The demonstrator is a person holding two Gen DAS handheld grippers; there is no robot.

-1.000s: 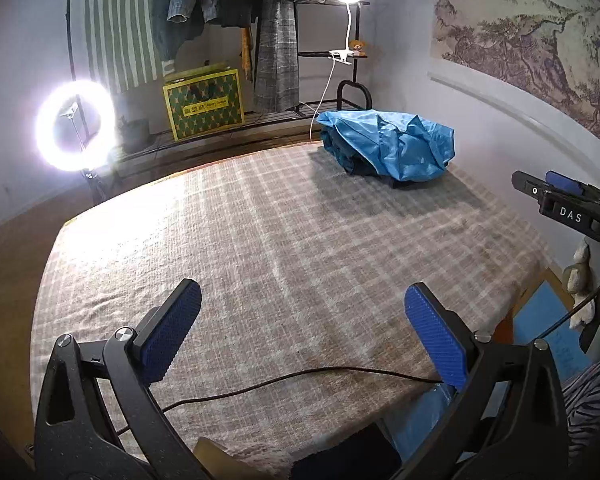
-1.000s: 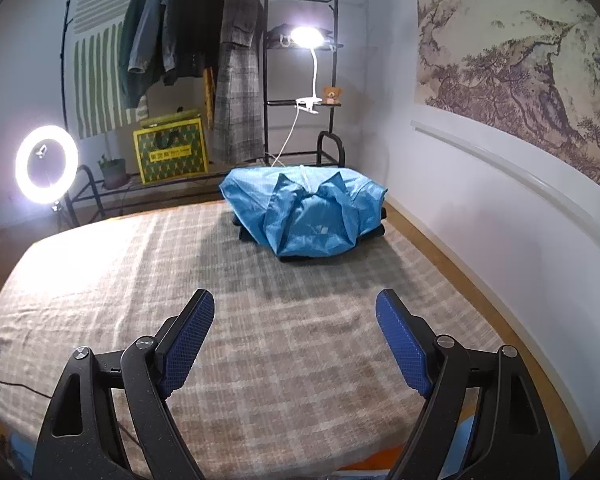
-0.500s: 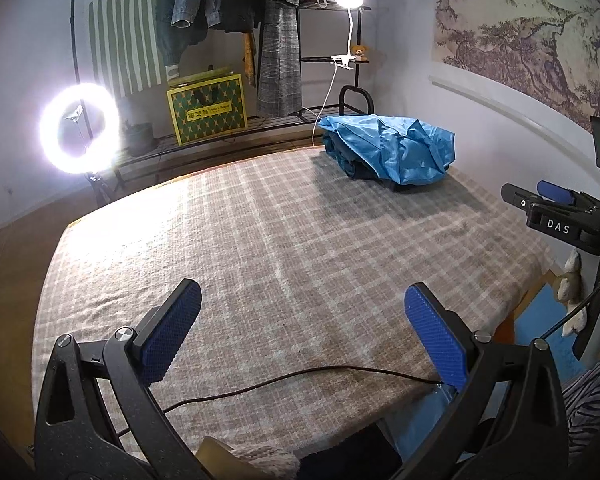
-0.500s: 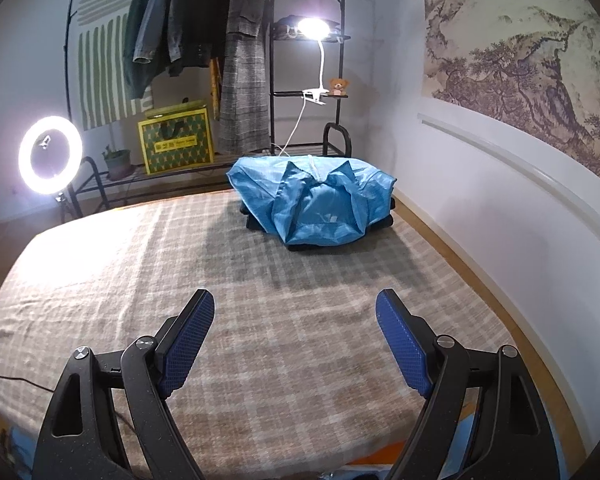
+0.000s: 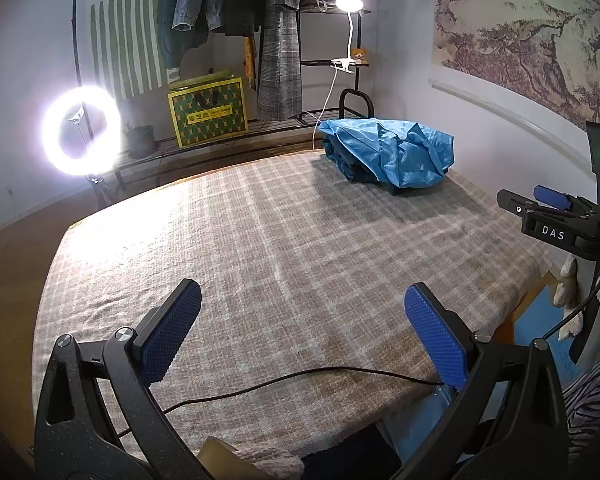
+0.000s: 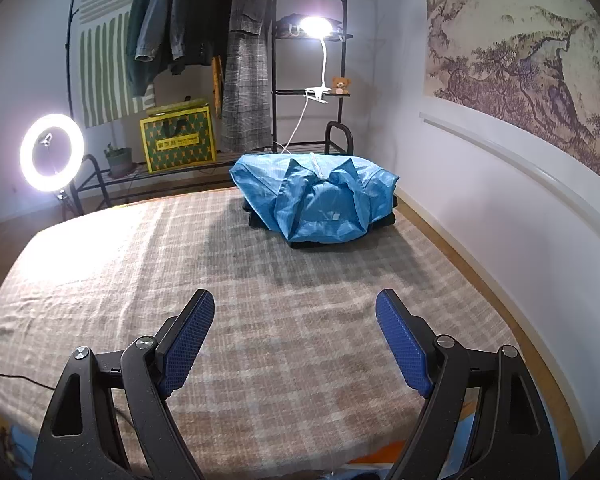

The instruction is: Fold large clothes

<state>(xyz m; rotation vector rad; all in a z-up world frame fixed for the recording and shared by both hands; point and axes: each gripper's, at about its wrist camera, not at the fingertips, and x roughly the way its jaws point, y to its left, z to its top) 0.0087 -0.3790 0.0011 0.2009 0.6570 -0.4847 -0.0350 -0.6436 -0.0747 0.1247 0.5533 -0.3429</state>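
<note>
A crumpled blue garment [image 5: 392, 152] lies on a dark pile at the far right corner of the plaid-covered bed [image 5: 283, 240]; it also shows in the right wrist view [image 6: 316, 200], straight ahead. My left gripper [image 5: 302, 312] is open and empty above the bed's near edge, far from the garment. My right gripper [image 6: 295, 320] is open and empty above the bed, short of the garment. The right gripper also shows from the side in the left wrist view [image 5: 556, 216], at the right.
A black cable [image 5: 300, 378] lies across the bed's near edge. A ring light [image 5: 81, 130] stands at the left. A rack with hanging clothes [image 6: 203, 28], a yellow-green box [image 6: 177, 138] and a clip lamp [image 6: 315, 26] stand behind the bed. A wall [image 6: 500, 200] runs along the right side.
Both grippers have moved slightly up and forward over the bed, so the garment sits a little nearer in view. Both stay open and empty. The garment has not moved.
</note>
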